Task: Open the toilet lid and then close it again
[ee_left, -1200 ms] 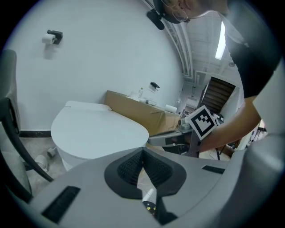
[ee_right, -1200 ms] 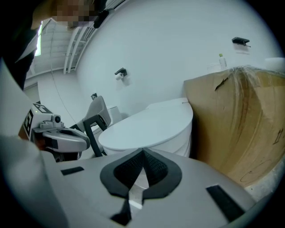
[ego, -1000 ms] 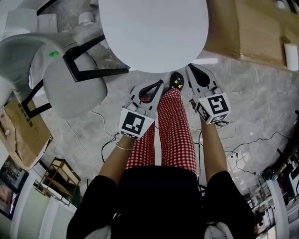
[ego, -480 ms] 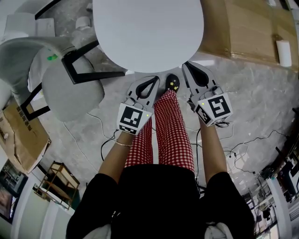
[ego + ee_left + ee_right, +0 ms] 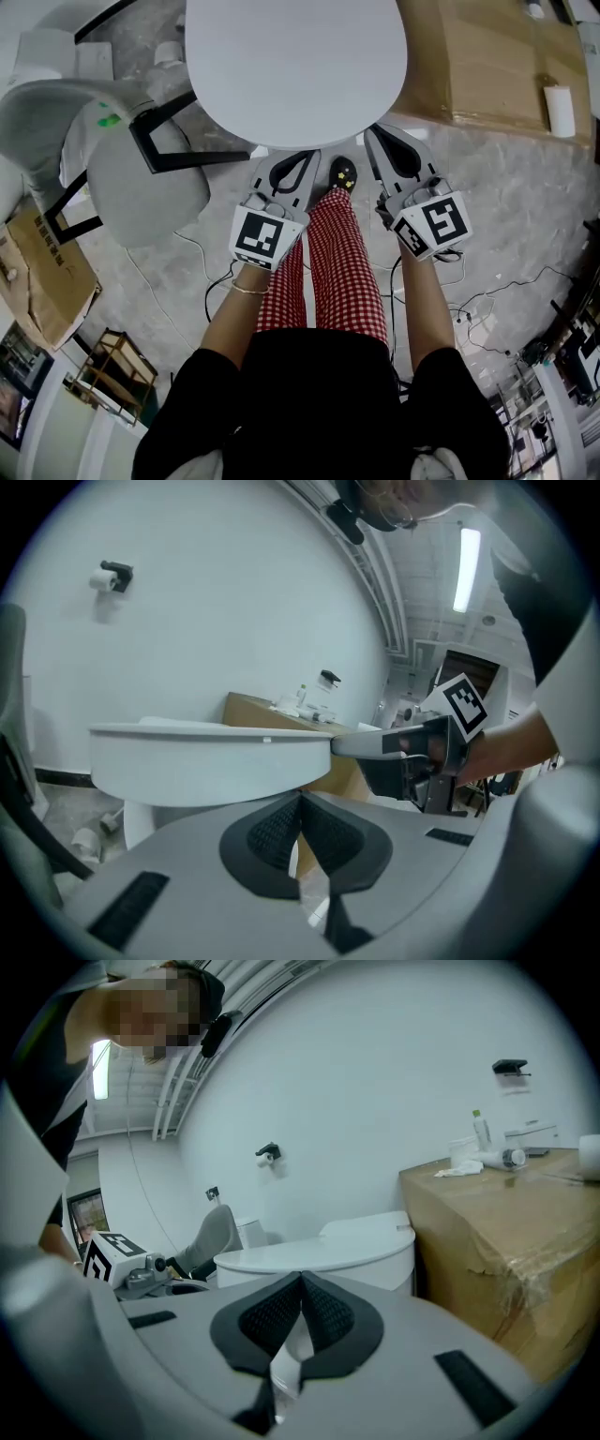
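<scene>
— So what's different from a second ago?

— Both tongs have crept forward. The left tongs (image 5: 310, 155) stood clear of the toilet lid (image 5: 295, 66) before, with floor showing between them. Now their tip sits right at its front rim. The right tongs (image 5: 372, 130) have closed in on the rim as well.

— Has the lid moved?

— No. It lies flat and shut, as it did then. I'd say the opening part has not begun; this is the approach for the lift.

— Are they holding anything?

— Nothing. In each gripper view the two jaws meet at their tips with nothing pinched between.

— Where is the lid relative to them?

— Straight ahead of the person, between the grey chair (image 5: 141, 178) on the left and the cardboard box (image 5: 487, 56) on the right. From the left gripper view its edge runs just above the closed jaw tips, and the right tongs' tip meets that edge at lid level, further round. Whether either actually touches, I can't tell.

— So what comes next?

— Probably hooking the closed tips under the rim and raising it. With nothing clamped, the lid could slip off a tip on the way up.
</scene>
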Tool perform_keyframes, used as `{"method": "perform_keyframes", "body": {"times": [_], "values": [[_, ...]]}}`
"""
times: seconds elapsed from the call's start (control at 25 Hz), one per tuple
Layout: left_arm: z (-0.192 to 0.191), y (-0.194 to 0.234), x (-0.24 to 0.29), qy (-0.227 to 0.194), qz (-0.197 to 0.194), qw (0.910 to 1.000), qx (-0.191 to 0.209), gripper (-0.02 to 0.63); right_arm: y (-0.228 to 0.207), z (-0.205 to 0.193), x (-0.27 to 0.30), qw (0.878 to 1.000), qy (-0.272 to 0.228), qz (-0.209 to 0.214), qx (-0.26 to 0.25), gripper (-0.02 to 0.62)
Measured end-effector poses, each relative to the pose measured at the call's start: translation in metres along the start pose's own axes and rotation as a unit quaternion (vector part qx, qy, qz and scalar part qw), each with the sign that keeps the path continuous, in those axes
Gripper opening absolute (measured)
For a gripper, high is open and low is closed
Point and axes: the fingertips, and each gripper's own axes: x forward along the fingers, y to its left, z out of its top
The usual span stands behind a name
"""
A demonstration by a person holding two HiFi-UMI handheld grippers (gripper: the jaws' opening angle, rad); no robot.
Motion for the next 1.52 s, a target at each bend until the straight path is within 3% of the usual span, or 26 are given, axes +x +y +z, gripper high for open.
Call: {"method": "perform_keyframes", "body": {"times": [0.92, 1.52], "values": [[0.071, 0.007, -0.004, -0.034, 0.063, 0.9967, -0.037, 0.003, 0.003, 0.063, 0.003, 0.998, -0.014, 0.054, -0.036, 0.02], [0.126, 0.01, 0.002, -0.046, 0.113, 0.9921, -0.029, 0.003, -0.002, 0.114, 0.009, 0.994, -0.023, 0.106, -0.027, 0.02]]}}
